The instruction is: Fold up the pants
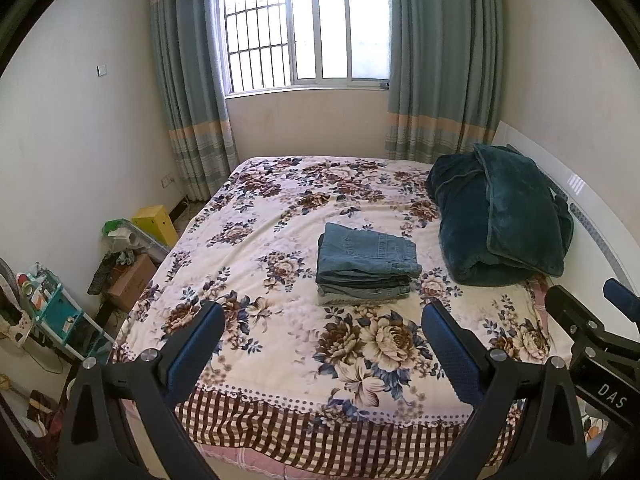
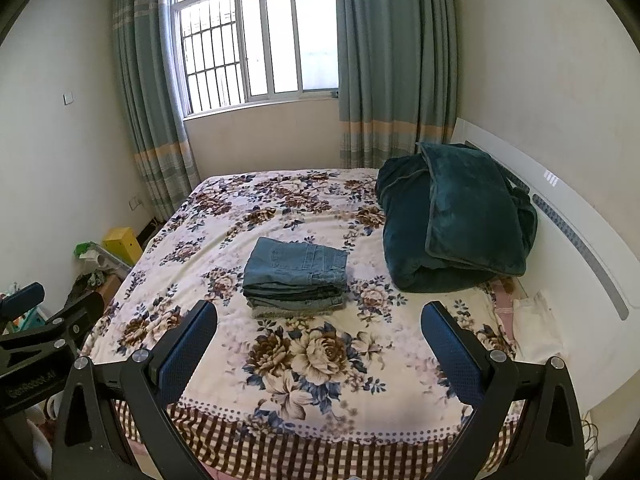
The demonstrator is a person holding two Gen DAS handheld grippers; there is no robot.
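At the foot of the bed, both tongs hang above the checked hem, clear of the cloth: left tongs (image 1: 322, 320) with fingers spread wide and nothing between them, right tongs (image 2: 319, 320) likewise apart and empty. At 12 o'clock from each, well beyond the fingertips, the pants (image 1: 366, 264) lie on the floral bedspread (image 1: 280, 208) as a compact, squared denim stack, back pocket uppermost. Judged from that tidy stack, folding appears complete, which would account for the withdrawn, unloaded tongs. At 1 o'clock a dark green blanket (image 2: 456, 216) sits bundled against the white headboard (image 2: 580, 240), clear of the working area.
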